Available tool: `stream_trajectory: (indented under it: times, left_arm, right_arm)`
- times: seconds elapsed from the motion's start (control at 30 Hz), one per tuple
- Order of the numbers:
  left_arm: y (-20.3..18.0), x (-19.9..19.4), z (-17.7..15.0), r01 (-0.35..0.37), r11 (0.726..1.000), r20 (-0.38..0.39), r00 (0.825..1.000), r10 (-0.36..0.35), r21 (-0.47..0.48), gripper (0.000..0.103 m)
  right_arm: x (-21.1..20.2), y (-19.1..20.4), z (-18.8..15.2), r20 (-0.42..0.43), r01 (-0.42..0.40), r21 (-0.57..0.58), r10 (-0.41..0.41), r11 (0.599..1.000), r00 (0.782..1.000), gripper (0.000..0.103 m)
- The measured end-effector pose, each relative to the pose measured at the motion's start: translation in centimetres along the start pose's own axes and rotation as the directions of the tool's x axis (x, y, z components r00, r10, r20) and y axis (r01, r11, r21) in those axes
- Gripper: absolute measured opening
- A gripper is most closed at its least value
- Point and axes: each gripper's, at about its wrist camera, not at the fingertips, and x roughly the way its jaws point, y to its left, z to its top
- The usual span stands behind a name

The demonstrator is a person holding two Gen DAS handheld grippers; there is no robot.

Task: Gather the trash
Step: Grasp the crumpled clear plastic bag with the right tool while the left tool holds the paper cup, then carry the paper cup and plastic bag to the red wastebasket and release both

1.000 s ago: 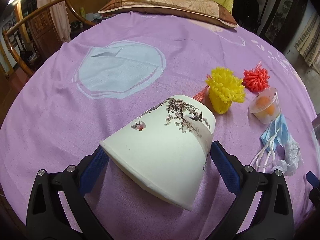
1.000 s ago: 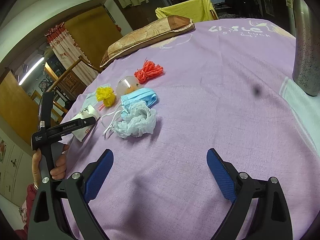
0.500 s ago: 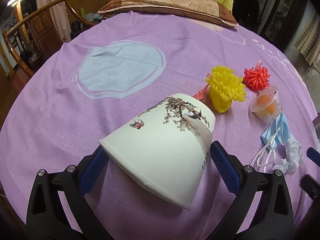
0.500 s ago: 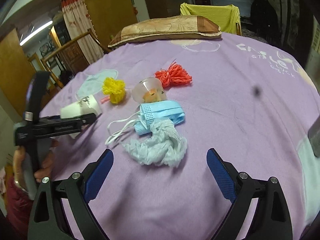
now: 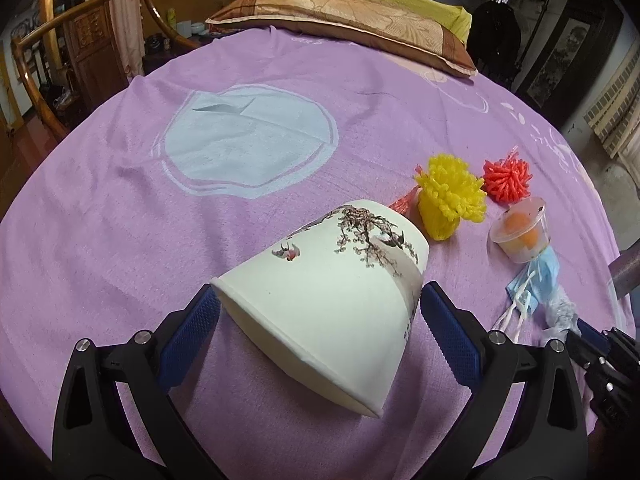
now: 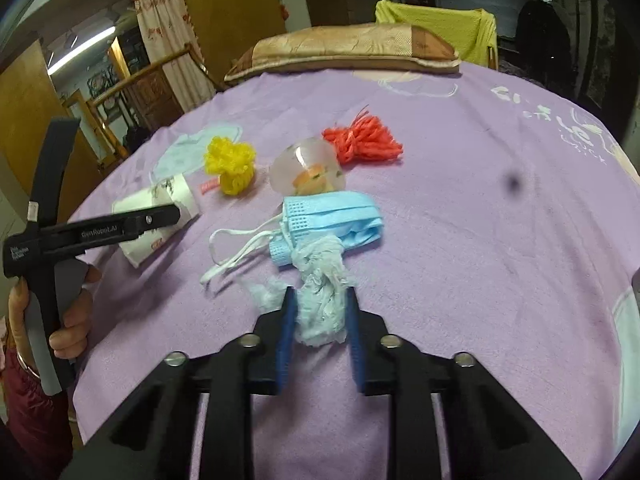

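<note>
My left gripper (image 5: 318,312) is shut on a white paper cup (image 5: 332,280) printed with blossoms and birds, lying on its side between the blue pads. My right gripper (image 6: 320,312) is shut on a crumpled pale-blue plastic wad (image 6: 322,300) on the purple bedspread (image 6: 480,240). Just beyond it lies a blue face mask (image 6: 332,220) with white ear loops. Further on are a clear plastic cup (image 6: 308,168) with orange bits, a yellow foam net (image 6: 232,164) and a red foam net (image 6: 364,140). The same trash shows in the left wrist view: mask (image 5: 538,280), clear cup (image 5: 522,234), yellow net (image 5: 450,196), red net (image 5: 506,174).
A brown pillow (image 6: 344,48) lies at the bed's far edge with a yellow cloth (image 6: 440,28) behind it. A wooden chair (image 5: 72,48) stands to the left of the bed. A grey metal object (image 5: 626,268) is at the right edge. The bedspread has a pale blue patch (image 5: 248,140).
My right gripper moved forward to the plastic wad and closed on it. My left gripper kept holding the paper cup almost still.
</note>
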Motion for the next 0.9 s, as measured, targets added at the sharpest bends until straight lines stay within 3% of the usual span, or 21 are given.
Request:
stream_trajectory:
  times: [0.17,0.37,0.63,0.8,0.9]
  left_arm:
    - [0.2,-1.3,-0.2,0.037,0.999,0.063,0.997,-0.036,-0.009,0.096]
    - [0.0,-1.5,-0.2,0.062,0.998,0.069,0.996,-0.062,0.001,0.096]
    - [-2.4,0.0,-0.4,-0.026,0.992,0.009,1.0,0.025,0.121,0.096]
    - [-4.1,0.3,-0.8,-0.086,0.975,0.008,0.996,0.086,0.206,0.092]
    - [-4.2,0.1,-0.9,-0.087,0.972,0.015,0.996,0.085,0.221,0.091]
  right_arm:
    - [-3.0,-0.3,0.3,0.126,0.015,0.024,-0.018,1.0,0.992,0.023]
    - [-3.2,-1.5,0.4,0.111,0.003,0.074,-0.011,0.997,0.994,0.026]
    - [-3.0,-1.2,-0.1,0.095,-0.005,0.064,-0.001,0.998,0.996,0.028]
    - [-2.9,-1.2,-0.1,0.088,0.0,0.063,-0.006,0.998,0.996,0.028]
    - [-3.0,-1.2,-0.2,0.092,-0.005,0.066,-0.001,0.998,0.996,0.028]
